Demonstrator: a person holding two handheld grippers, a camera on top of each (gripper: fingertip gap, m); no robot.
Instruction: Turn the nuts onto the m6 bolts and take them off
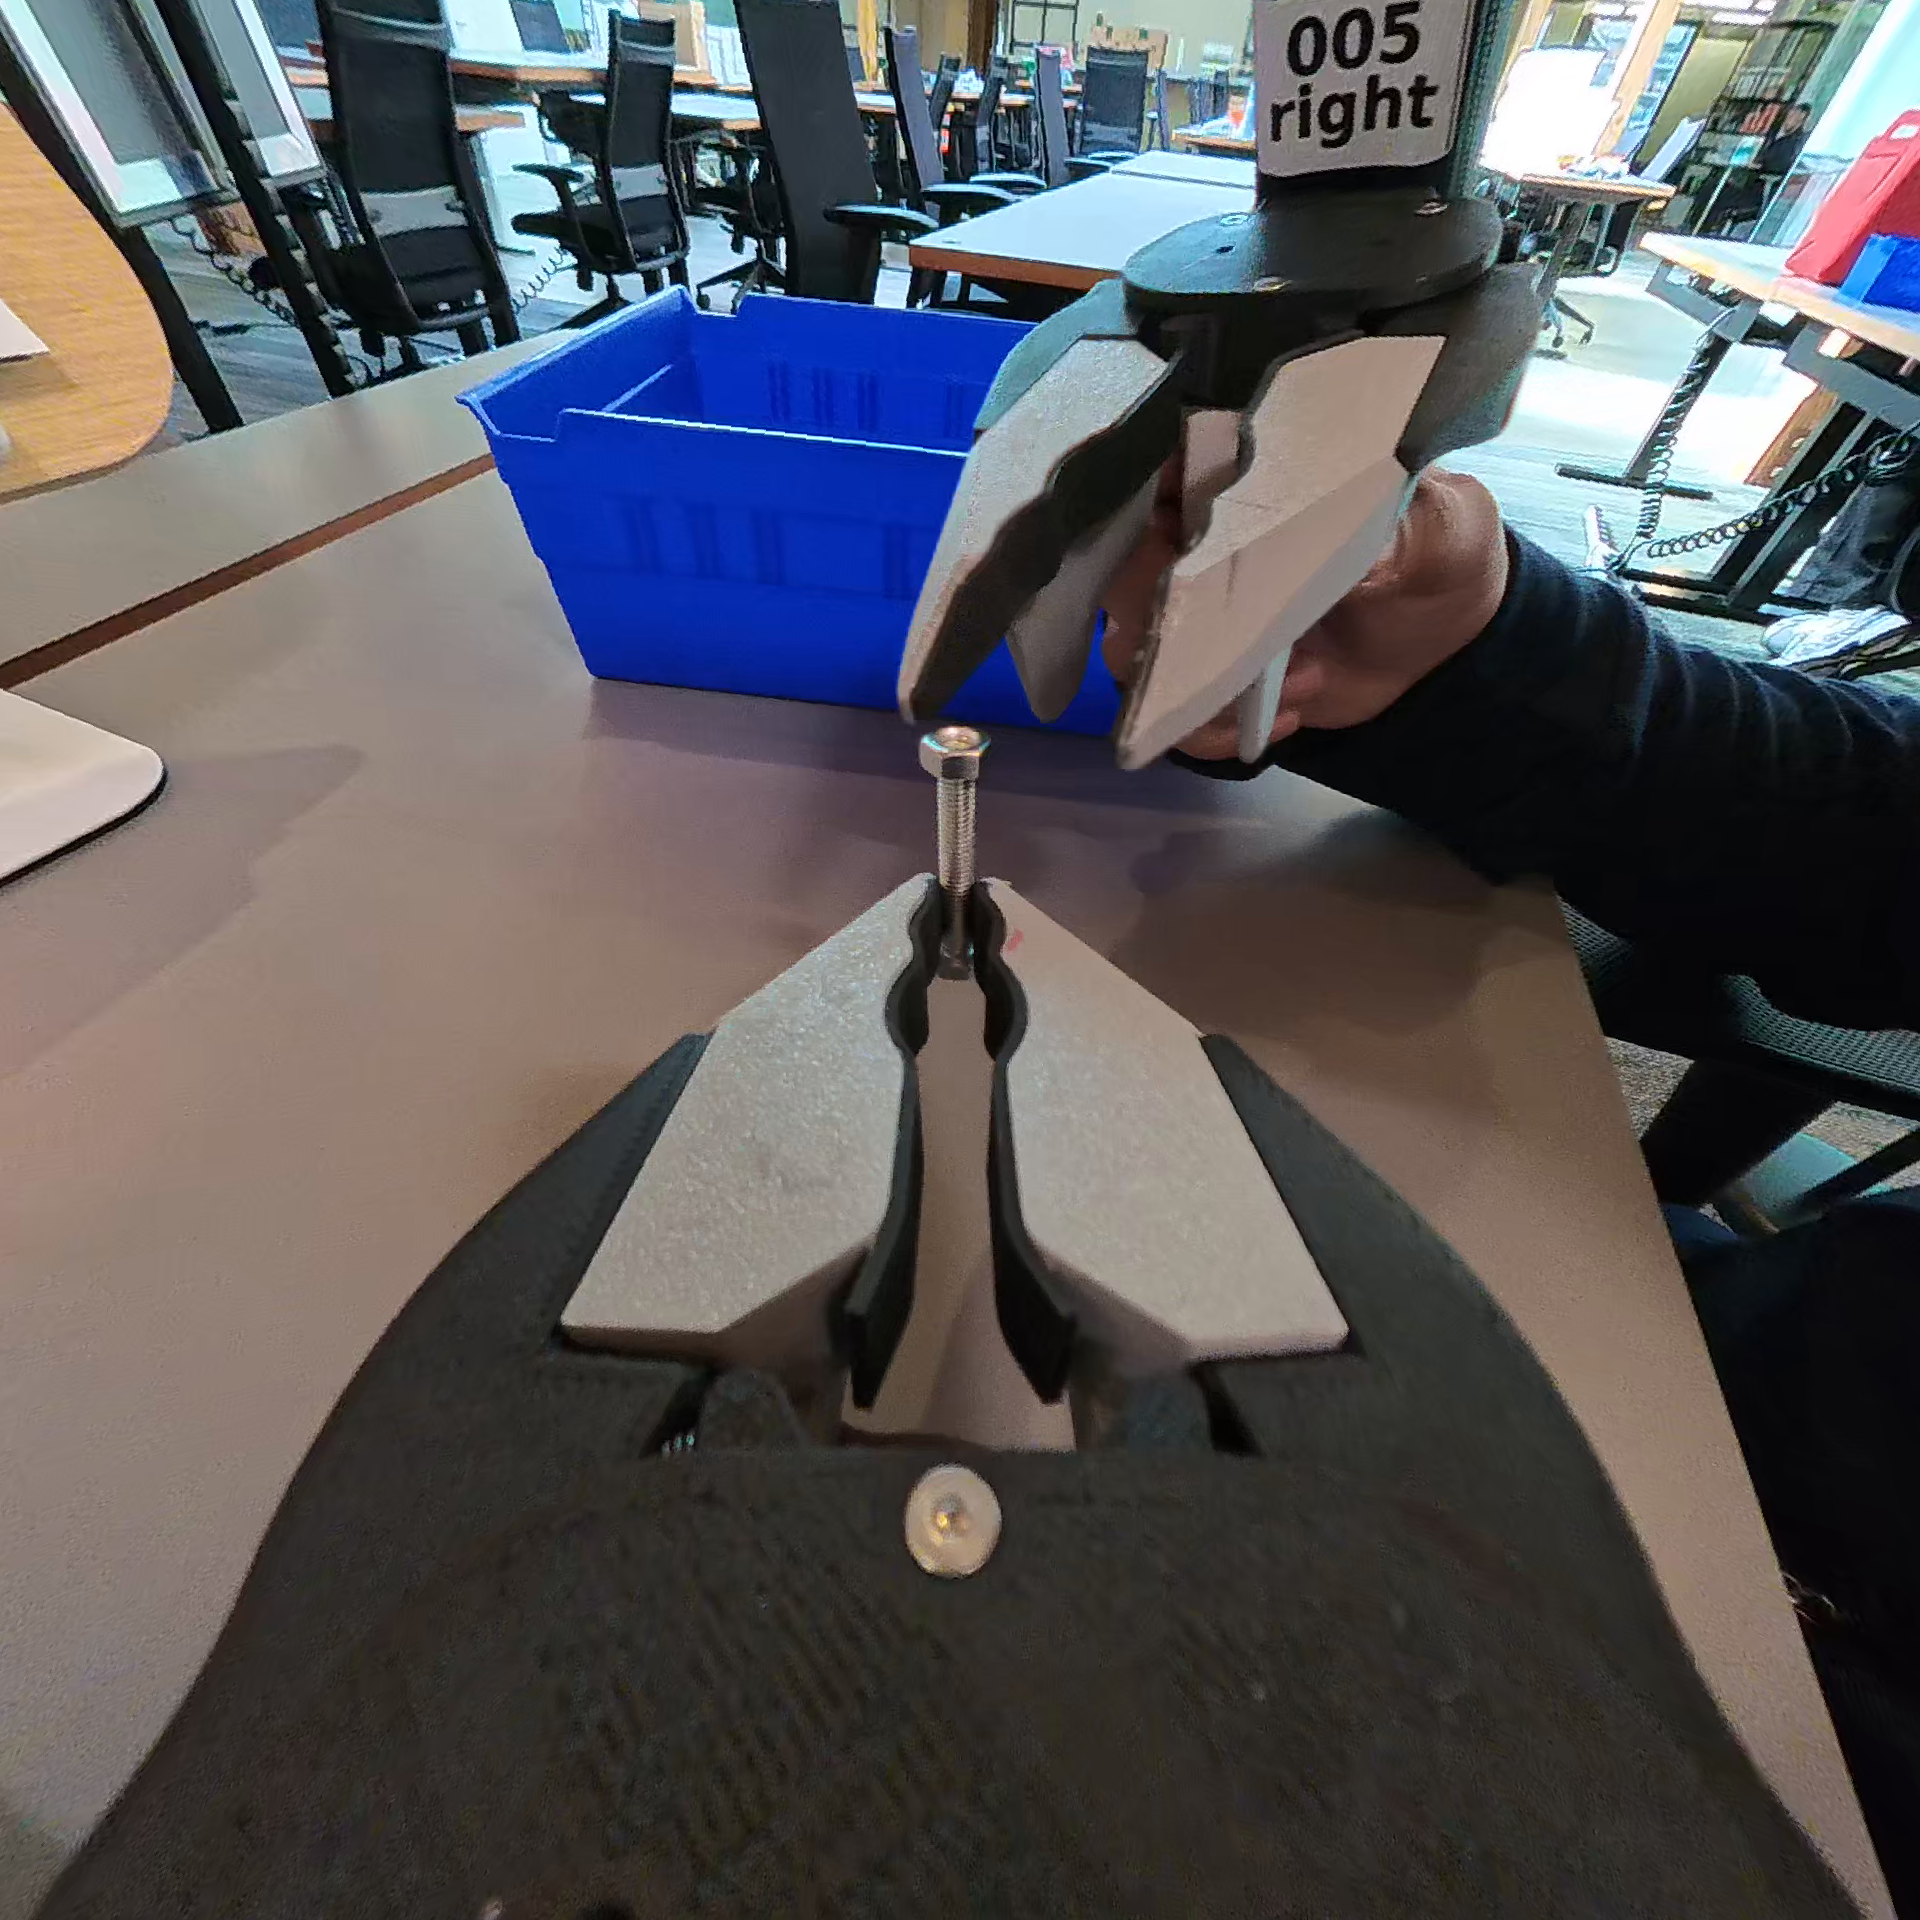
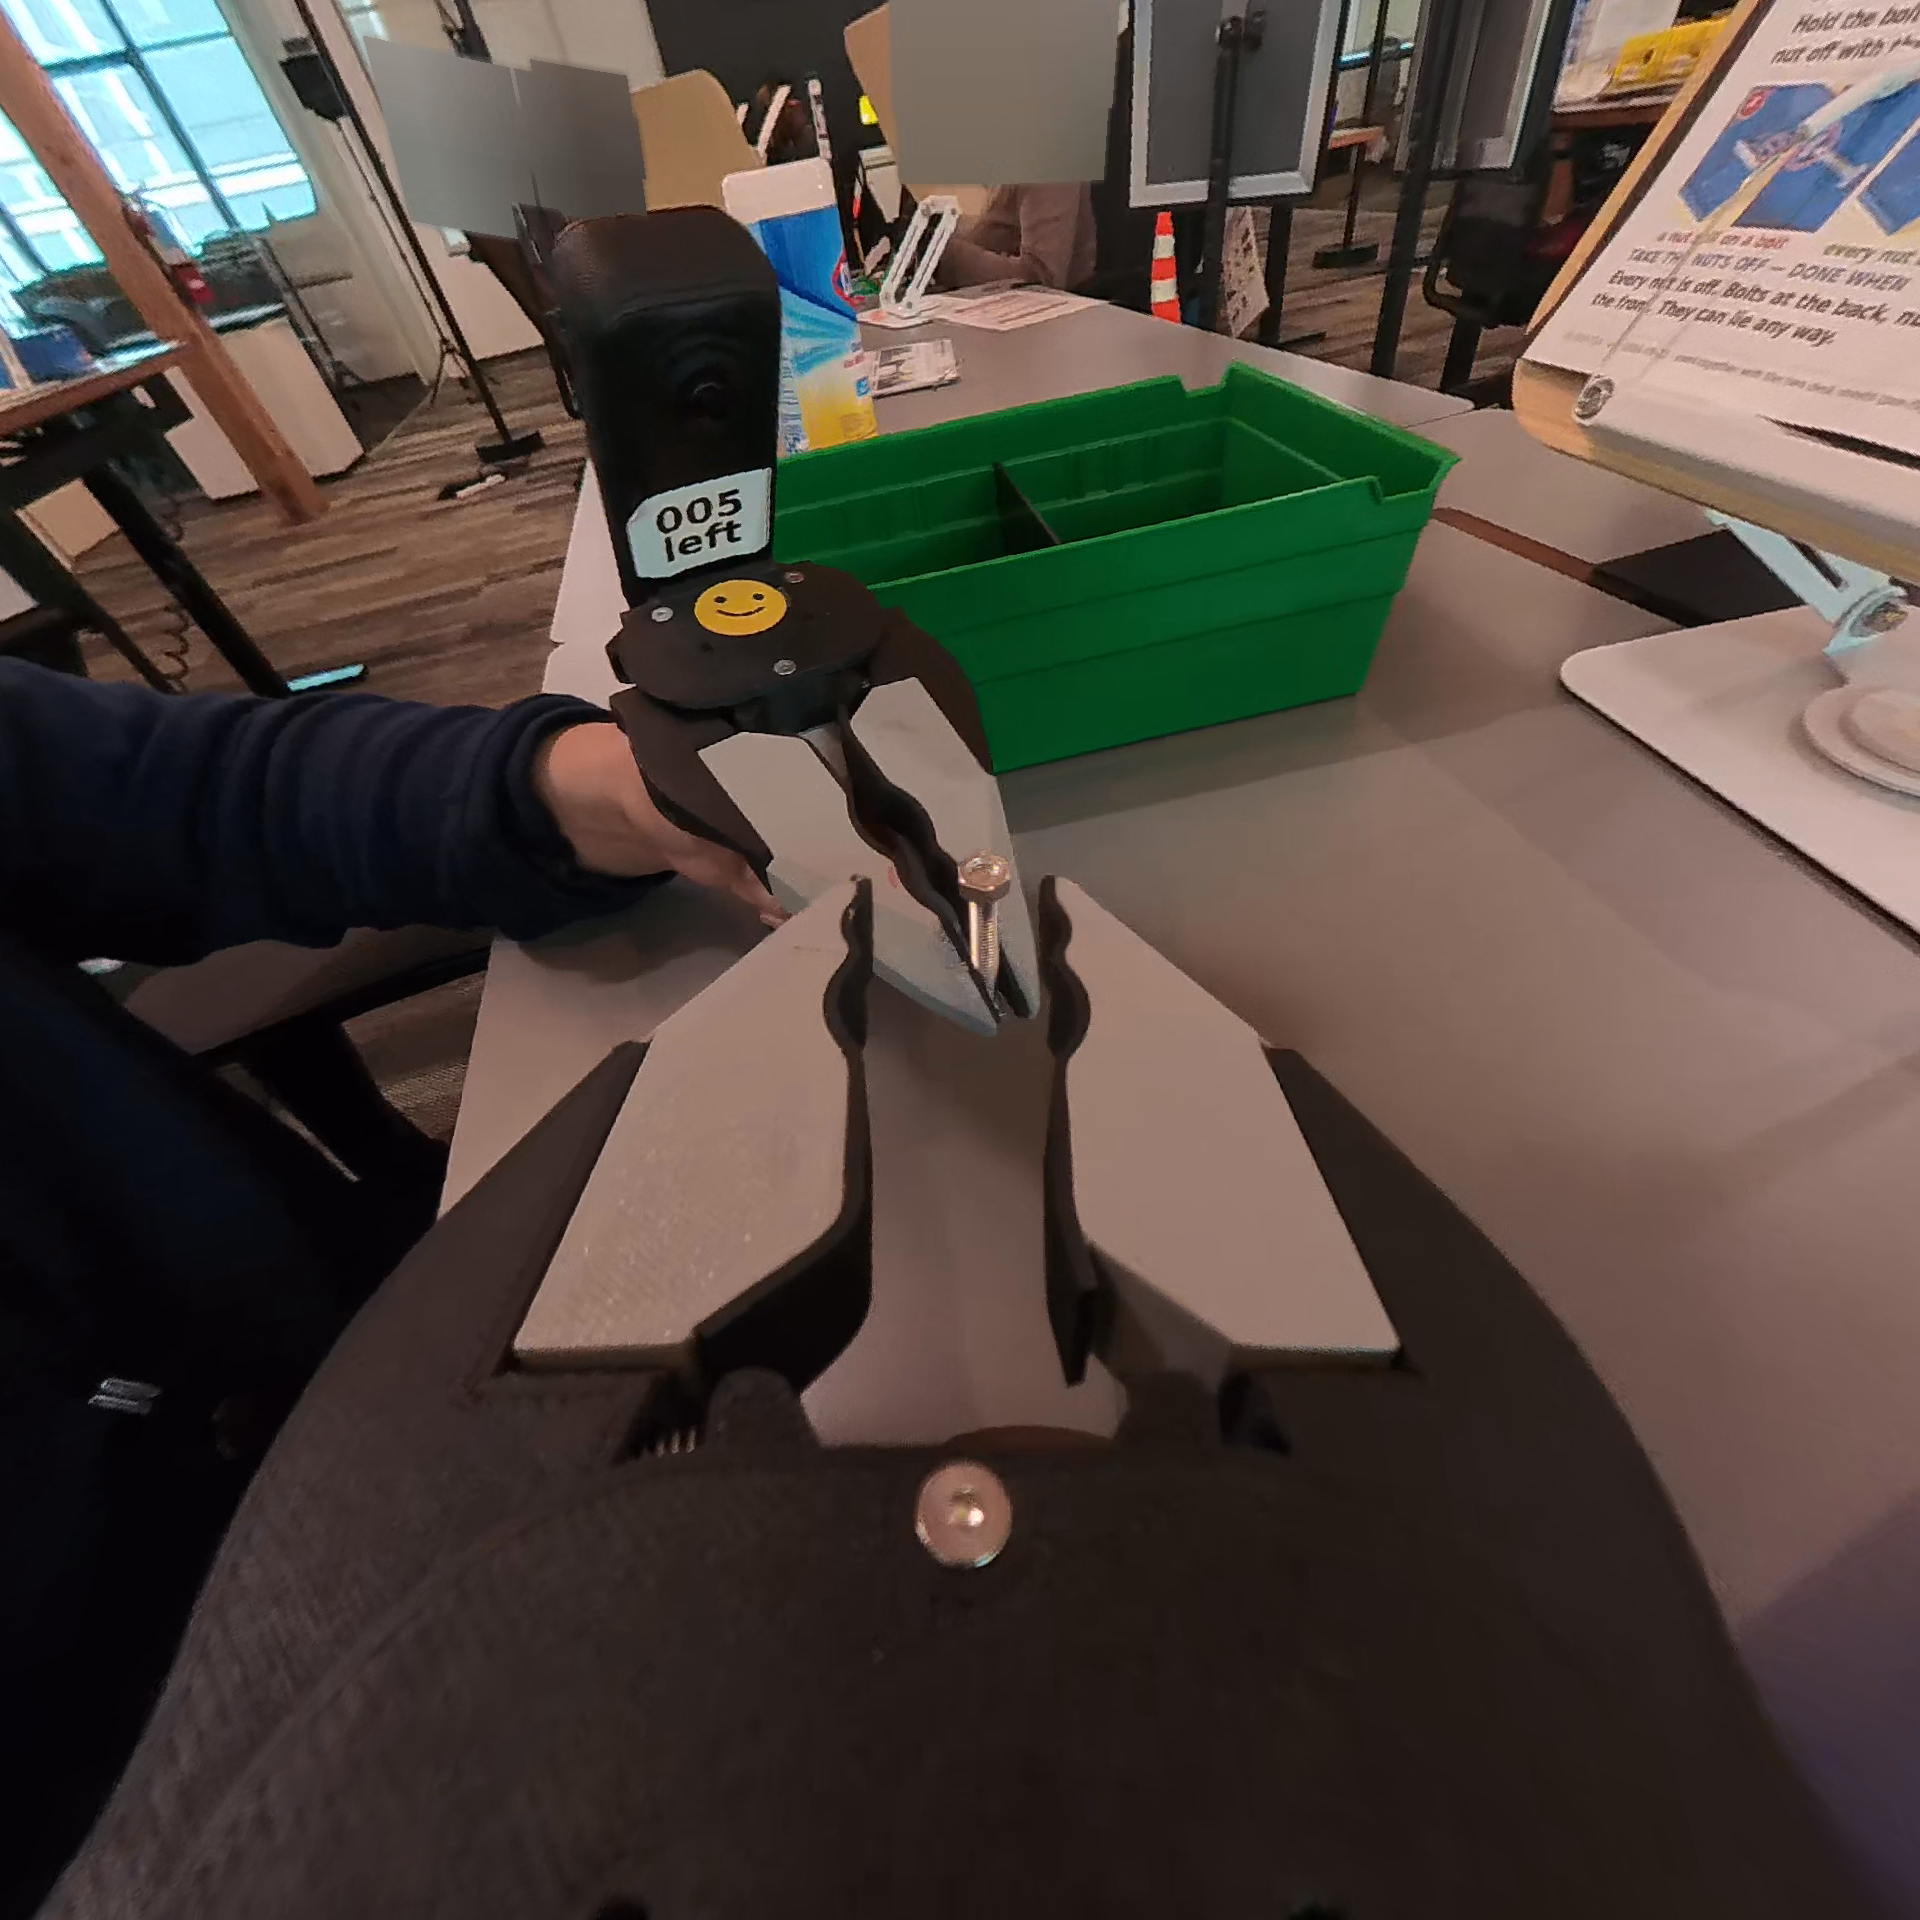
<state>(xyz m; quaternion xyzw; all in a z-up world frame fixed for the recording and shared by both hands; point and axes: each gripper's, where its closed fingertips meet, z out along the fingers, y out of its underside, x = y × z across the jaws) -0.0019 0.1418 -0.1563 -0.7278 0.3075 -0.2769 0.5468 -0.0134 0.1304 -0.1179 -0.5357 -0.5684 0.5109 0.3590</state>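
Grey table (image 1: 416, 935) amid office chairs (image 1: 416, 208)

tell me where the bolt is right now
The bolt stands upright in the shut left gripper, centre of the left wrist view, with the open right gripper just above and the blue bin behind.
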